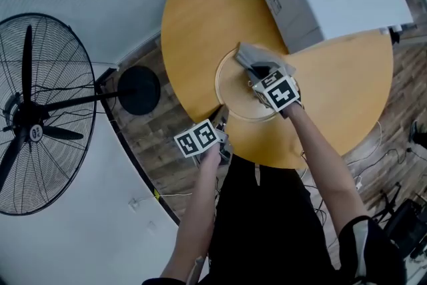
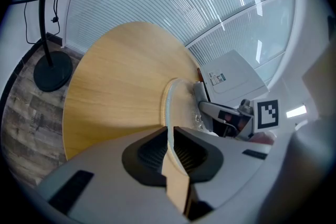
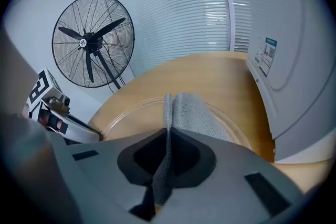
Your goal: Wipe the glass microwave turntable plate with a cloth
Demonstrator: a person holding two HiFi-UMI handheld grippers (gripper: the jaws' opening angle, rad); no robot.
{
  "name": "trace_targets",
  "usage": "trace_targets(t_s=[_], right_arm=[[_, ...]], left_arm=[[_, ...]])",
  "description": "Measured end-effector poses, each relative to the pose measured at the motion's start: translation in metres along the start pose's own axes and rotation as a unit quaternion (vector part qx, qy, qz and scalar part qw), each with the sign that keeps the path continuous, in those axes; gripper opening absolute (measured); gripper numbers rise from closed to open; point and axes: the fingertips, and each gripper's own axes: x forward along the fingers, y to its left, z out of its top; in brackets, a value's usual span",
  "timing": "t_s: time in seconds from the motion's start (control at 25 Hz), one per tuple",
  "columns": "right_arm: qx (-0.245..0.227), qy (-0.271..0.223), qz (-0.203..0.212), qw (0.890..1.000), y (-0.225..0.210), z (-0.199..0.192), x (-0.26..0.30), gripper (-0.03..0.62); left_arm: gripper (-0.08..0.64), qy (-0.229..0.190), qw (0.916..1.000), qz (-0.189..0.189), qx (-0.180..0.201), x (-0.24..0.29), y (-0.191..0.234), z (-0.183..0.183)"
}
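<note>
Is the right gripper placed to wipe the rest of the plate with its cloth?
Probably yes: the right gripper, shut on the cloth, is over the plate; only the left gripper clamping its rim interferes.

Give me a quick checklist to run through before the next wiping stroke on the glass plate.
1. Grip of right tongs on cloth: ok, shut on a fold.
2. Cloth lying on glass plate: ok.
3. Hold of left tongs on the plate's rim: ok, pinched.
4. Plate sitting fully flat on table: cannot tell.
5. Plate surface clean: cannot tell.
</note>
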Motion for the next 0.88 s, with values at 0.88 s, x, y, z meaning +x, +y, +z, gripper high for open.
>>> trace_targets(t_s=[0.88], right_arm=[[-0.056, 0.062, 0.092, 0.992, 0.078, -0.080, -0.034, 0.018]], left_arm=[[0.029, -0.002, 1.0000, 0.001, -0.004, -0.001, 0.001, 0.000]])
